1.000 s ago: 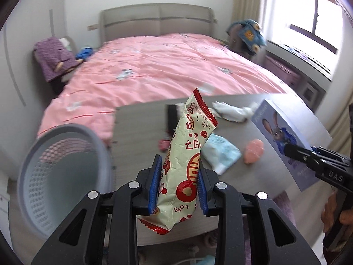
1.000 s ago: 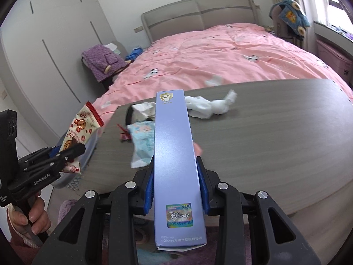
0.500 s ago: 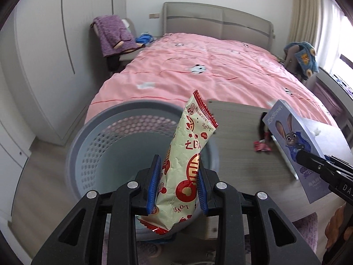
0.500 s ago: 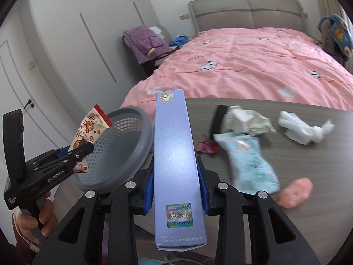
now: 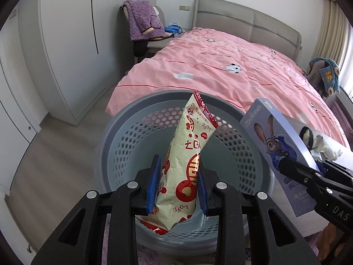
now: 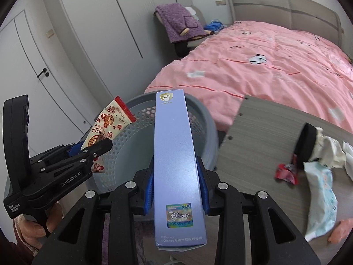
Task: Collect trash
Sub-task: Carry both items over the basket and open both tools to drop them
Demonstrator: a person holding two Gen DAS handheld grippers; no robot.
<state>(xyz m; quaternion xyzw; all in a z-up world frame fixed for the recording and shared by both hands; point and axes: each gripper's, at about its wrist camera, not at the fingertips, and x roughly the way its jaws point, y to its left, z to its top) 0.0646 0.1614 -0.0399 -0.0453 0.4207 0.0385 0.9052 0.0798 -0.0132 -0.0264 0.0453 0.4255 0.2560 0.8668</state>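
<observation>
A pink quilted bed (image 5: 231,70) fills the room from 12 to 3 o'clock. Below it stands a round grey perforated plastic basket (image 5: 123,154), a grey wooden table (image 6: 260,132) at its 3 o'clock. The right gripper (image 6: 176,187) clamps a tall lilac cardboard box (image 6: 174,154) over the basket's rim. The left gripper (image 5: 177,185) pinches a cream-and-red snack wrapper (image 5: 189,154) above the basket's hollow
</observation>
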